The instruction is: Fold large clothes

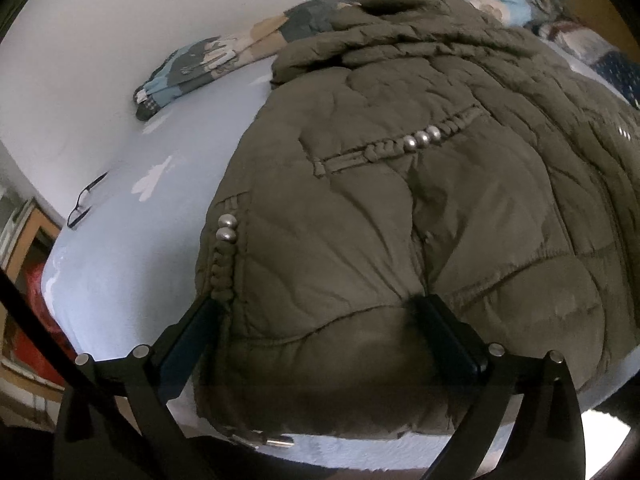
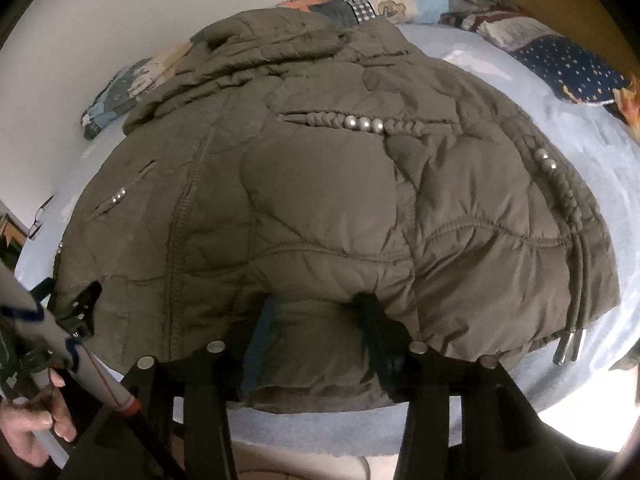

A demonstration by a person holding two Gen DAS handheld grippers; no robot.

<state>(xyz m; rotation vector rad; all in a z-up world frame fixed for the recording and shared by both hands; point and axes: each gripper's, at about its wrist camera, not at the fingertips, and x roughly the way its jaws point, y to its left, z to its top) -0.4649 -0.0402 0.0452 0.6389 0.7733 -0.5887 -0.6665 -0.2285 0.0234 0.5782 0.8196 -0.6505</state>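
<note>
Lying spread on the bed (image 2: 600, 152) with its long axis running straight away toward the hood, the olive jacket (image 2: 320, 184) is pinched at its near hem by both the left hand-held gripper (image 1: 320, 312) and right hand-held gripper (image 2: 316, 308).

My view: olive-brown quilted puffer jacket (image 2: 320, 208) spread flat on the bed, hood bunched at the far end, braided trim with silver studs, hem nearest me, metal-tipped drawcords trailing off the hem's right corner
</note>
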